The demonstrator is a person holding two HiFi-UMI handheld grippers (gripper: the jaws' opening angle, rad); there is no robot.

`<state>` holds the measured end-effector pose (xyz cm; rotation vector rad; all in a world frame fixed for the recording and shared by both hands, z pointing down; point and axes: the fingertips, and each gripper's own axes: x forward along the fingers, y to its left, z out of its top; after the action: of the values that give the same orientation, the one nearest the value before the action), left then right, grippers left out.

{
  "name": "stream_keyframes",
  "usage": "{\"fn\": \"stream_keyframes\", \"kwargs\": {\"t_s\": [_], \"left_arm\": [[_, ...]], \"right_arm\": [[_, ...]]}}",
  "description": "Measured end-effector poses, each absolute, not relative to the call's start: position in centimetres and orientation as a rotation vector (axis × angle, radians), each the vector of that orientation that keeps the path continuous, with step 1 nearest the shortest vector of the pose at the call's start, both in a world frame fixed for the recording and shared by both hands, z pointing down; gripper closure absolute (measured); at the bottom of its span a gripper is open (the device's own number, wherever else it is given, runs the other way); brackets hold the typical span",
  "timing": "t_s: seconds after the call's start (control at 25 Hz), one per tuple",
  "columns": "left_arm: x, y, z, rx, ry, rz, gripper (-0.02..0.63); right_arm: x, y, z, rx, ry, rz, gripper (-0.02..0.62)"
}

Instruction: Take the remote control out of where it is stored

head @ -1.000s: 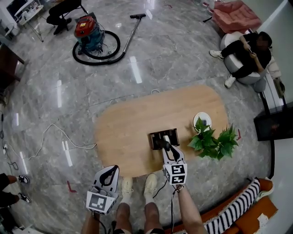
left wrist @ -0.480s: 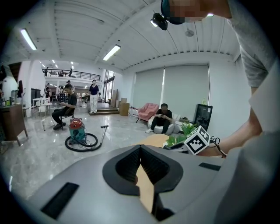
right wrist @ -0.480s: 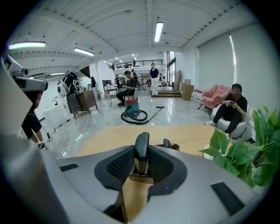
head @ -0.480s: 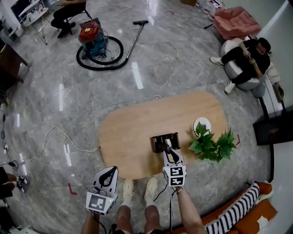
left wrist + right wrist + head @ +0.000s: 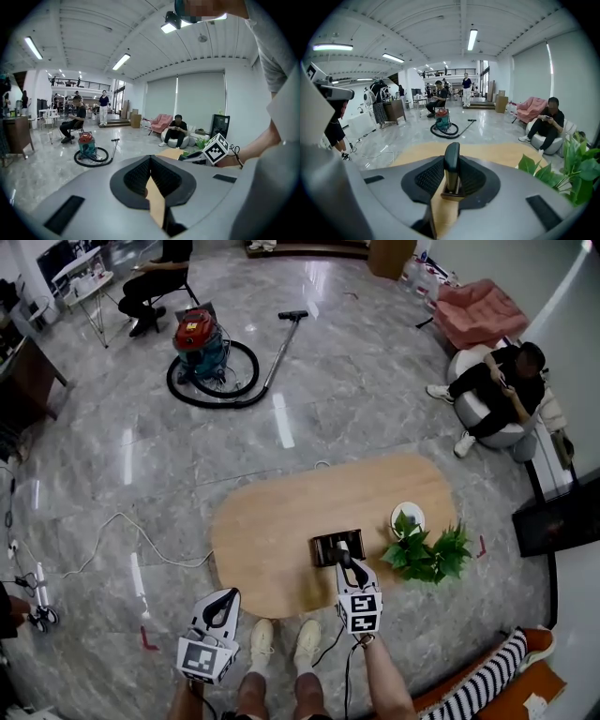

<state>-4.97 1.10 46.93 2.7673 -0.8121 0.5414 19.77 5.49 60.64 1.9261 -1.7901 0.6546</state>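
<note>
The right tongs [image 5: 451, 164] have just narrowed from wide open onto the dark remote control [image 5: 451, 157]. It stands upright between their pads at frame centre, its foot in the brown holder [image 5: 451, 193]. On the tabletop [image 5: 267, 531] that holder lies where it did 1 second ago. The left tongs [image 5: 150, 161], lower left in the head view, are pressed together on nothing. The grip looks made; the lift remains.

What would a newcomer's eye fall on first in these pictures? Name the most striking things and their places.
The right gripper, whose jaws have just been closing, grips a dark remote upright at the brown holder on the oval table. A leafy plant stands on the table to its right, and a red-topped vacuum sits on the floor beyond.
</note>
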Motion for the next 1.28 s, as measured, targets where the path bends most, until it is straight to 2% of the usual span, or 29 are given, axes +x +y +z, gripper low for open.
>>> {"fn": "stream_keyframes", "kwargs": {"t_s": [0.68,1.28], "left_arm": [[-12.3,0.3,43.3,2.717,-1.033,0.484,0.601],[-19.0,-0.4,46.7,2.611,-1.156,0.492,0.600]], "right_arm": [[12.9,0.2,54.6,1.764,-1.961,0.423,0.494],[5.4,-3.4,58.9,1.565,-2.026,0.409,0.494]]}}
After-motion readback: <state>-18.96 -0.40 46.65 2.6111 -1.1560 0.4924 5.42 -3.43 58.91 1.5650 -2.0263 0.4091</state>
